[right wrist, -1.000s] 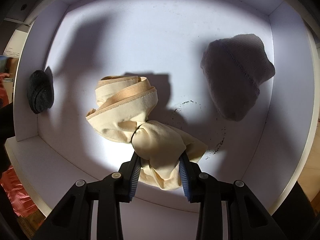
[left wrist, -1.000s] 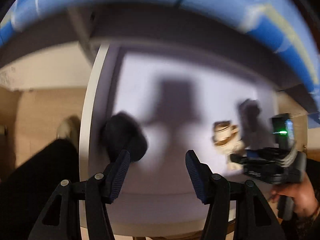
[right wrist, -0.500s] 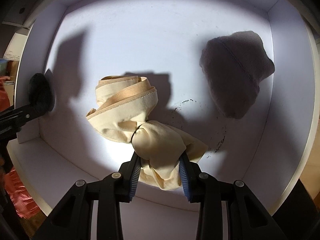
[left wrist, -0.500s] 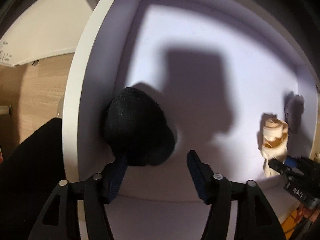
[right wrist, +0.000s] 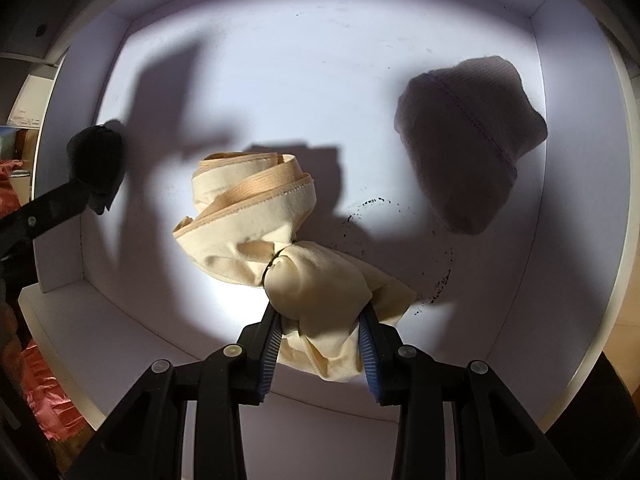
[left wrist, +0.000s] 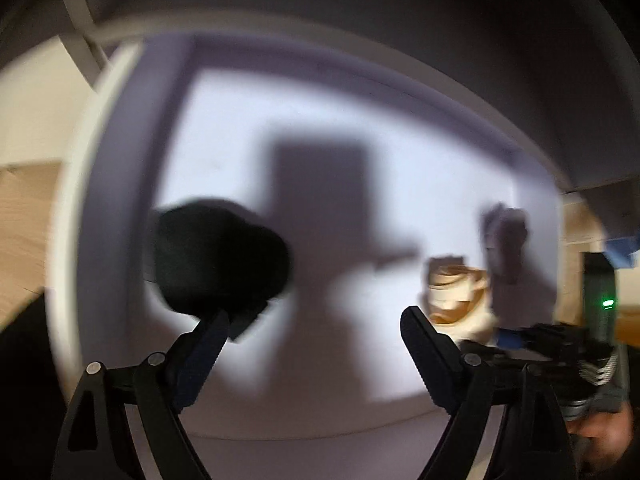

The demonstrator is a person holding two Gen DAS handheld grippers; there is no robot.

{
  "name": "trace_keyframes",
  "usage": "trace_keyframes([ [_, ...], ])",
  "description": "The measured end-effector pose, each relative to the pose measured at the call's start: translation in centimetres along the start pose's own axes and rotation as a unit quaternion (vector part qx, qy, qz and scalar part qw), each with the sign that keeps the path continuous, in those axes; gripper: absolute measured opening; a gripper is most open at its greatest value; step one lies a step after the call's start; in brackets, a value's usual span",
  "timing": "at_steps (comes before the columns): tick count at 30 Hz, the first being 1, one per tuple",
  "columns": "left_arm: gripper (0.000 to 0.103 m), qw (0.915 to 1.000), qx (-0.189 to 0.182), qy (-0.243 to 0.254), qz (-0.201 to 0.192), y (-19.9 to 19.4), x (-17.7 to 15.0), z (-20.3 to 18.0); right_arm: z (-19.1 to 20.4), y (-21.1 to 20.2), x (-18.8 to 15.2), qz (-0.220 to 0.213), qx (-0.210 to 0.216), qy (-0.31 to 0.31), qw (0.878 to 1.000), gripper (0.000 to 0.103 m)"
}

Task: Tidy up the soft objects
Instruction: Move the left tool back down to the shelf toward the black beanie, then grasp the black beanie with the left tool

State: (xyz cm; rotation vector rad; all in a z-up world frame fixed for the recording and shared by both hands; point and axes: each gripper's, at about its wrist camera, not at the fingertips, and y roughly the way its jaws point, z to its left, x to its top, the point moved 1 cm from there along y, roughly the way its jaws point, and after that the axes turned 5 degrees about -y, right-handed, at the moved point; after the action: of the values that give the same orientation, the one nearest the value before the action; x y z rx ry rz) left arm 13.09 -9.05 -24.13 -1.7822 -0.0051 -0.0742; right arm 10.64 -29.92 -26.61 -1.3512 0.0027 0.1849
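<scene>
A white drawer (right wrist: 580, 200) holds three soft bundles. The black rolled bundle (left wrist: 216, 256) lies against its left wall, also seen as the black bundle (right wrist: 96, 160) in the right wrist view. My left gripper (left wrist: 316, 324) hangs over it with its jaws opening; the bundle sits just beyond the left fingertip (left wrist: 212, 332), and nothing lies between the pads. My right gripper (right wrist: 320, 332) is shut on the tail of a cream cloth bundle (right wrist: 276, 240) resting mid-drawer. A grey-mauve knitted bundle (right wrist: 468, 140) lies at the far right.
Black specks (right wrist: 372, 204) dot the drawer floor between the cream and grey bundles. Something red (right wrist: 40, 400) lies outside the drawer's left front corner. Wooden floor (left wrist: 20, 220) shows left of the drawer. The left wrist view is blurred.
The left jaws have spread much wider and the black bundle now lies free at the left fingertip. The right gripper and the cream cloth have not moved.
</scene>
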Motion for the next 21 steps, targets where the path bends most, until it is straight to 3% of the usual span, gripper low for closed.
trace_keyframes([
  [3, 0.088, 0.9985, 0.05, -0.016, -0.017, -0.4, 0.5, 1.2, 0.0, 0.0, 0.0, 0.0, 0.0, 0.0, 1.0, 0.037],
  [6, 0.088, 0.9982, 0.044, -0.035, -0.018, -0.1, 0.9, 1.8, 0.0, 0.0, 0.0, 0.0, 0.0, 0.001, 1.0, 0.037],
  [13, 0.088, 0.9981, 0.061, 0.007, -0.006, 2.1, 1.9, 0.8, -0.2, 0.2, -0.1, -0.001, 0.004, 0.003, 1.0, 0.037],
  [15, 0.084, 0.9971, 0.072, 0.025, -0.005, 2.6, 1.8, 0.4, -0.2, 0.2, -0.3, -0.001, 0.004, 0.004, 1.0, 0.037],
  [21, 0.067, 0.9967, 0.061, 0.053, 0.006, 3.1, 0.8, -0.9, -0.3, 0.4, 0.0, 0.001, 0.001, 0.001, 1.0, 0.037],
])
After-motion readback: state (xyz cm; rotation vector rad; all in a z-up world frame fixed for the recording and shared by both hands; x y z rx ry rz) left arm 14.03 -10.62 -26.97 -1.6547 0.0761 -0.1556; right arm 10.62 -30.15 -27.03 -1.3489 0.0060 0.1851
